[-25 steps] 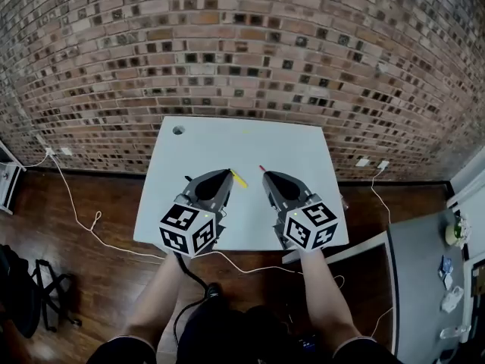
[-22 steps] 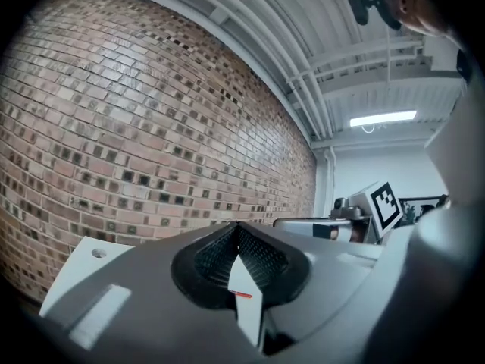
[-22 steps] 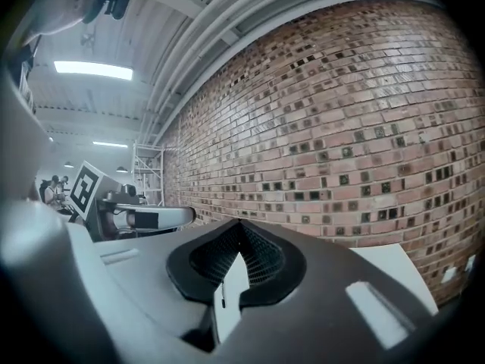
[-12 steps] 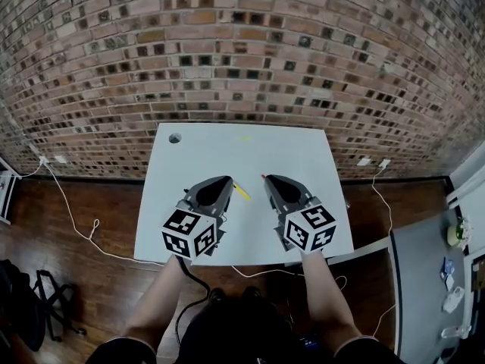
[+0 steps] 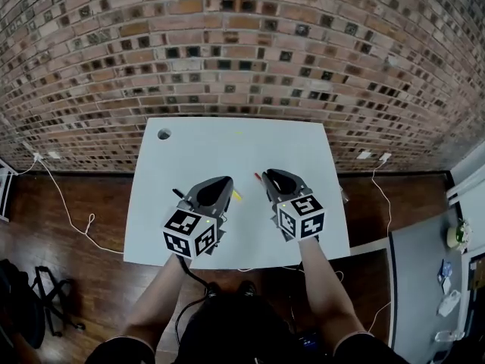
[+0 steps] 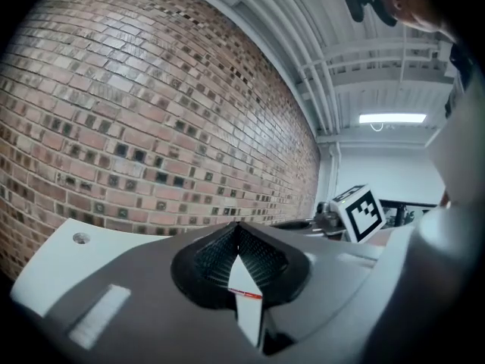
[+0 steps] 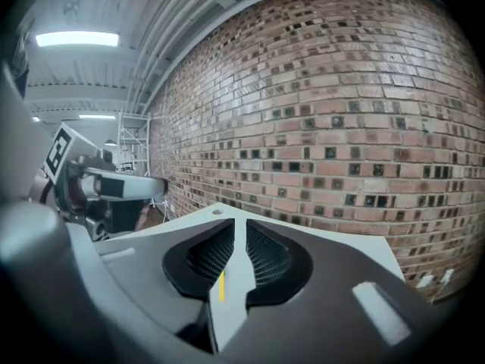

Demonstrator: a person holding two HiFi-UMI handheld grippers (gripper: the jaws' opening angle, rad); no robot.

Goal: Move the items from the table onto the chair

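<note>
White table [image 5: 227, 146] lies under both your grippers, set against the brick wall [image 5: 227, 44]. Your left gripper [image 5: 225, 181] hovers over the near half with its jaw tips pressed together. In the left gripper view only a pale wedge shows behind the tips, crossed by a thin red line [image 6: 244, 294]. A thin yellow item [image 5: 237, 195] lies on the table just beside that gripper's jaws, outside them, on the side facing your right gripper [image 5: 270, 175]. That one holds its jaws a narrow slit apart, and a yellow streak [image 7: 220, 285] shows along the slit. A thin red item [image 5: 258, 178] lies just left of its tips, outside them. You cannot tell whether the line and streak are those items.
</note>
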